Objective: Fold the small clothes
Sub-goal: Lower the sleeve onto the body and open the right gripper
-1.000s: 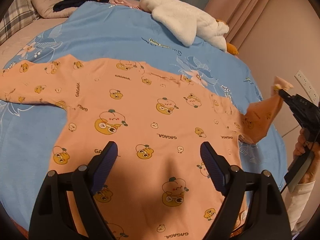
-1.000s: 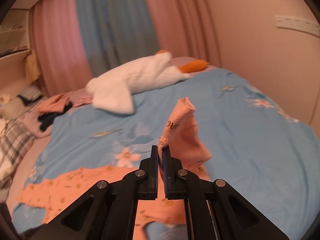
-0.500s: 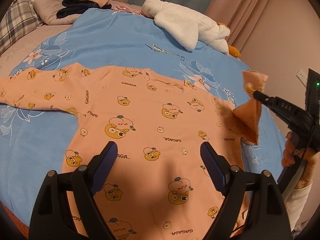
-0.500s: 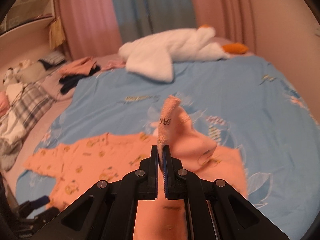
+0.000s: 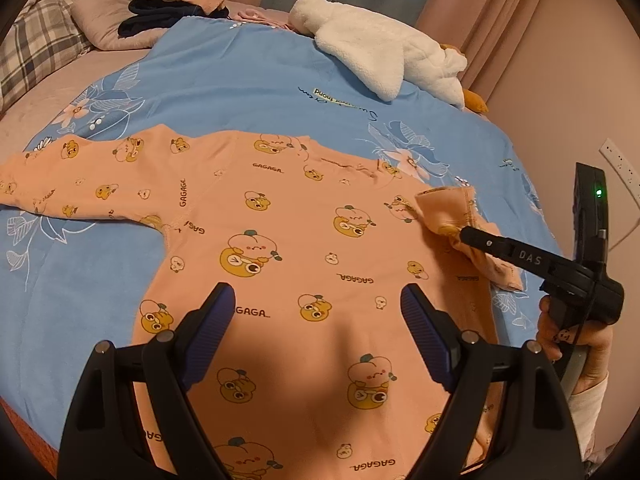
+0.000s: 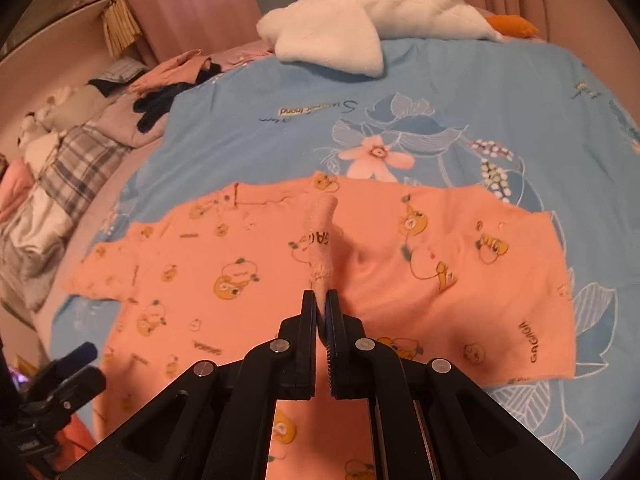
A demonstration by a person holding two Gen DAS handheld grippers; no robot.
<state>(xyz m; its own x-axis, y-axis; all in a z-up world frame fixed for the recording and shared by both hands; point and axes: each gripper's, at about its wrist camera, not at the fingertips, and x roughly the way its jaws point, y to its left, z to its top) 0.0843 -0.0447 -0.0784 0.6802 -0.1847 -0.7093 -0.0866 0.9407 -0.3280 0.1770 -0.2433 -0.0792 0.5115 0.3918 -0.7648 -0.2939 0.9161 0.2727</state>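
Observation:
An orange child's shirt (image 5: 304,248) with cartoon prints lies flat, face up, on a blue floral bedspread (image 5: 240,92). It also fills the middle of the right wrist view (image 6: 224,280). My right gripper (image 6: 321,300) is shut on the cuff of the right sleeve (image 6: 320,236) and holds it low over the shirt's chest; it shows in the left wrist view (image 5: 460,234) too. My left gripper (image 5: 316,304) is open and empty above the shirt's lower body. The left sleeve (image 5: 60,184) lies stretched out flat.
A white plush goose (image 5: 380,56) lies at the far side of the bed. Folded clothes (image 5: 176,4) and a plaid pillow (image 5: 36,48) sit at the far left. A wall with a socket (image 5: 620,164) is to the right.
My right gripper has carried the sleeve cuff leftward and down, from beside the bed's right edge to over the shirt's chest. My left gripper has stayed open above the shirt's lower body.

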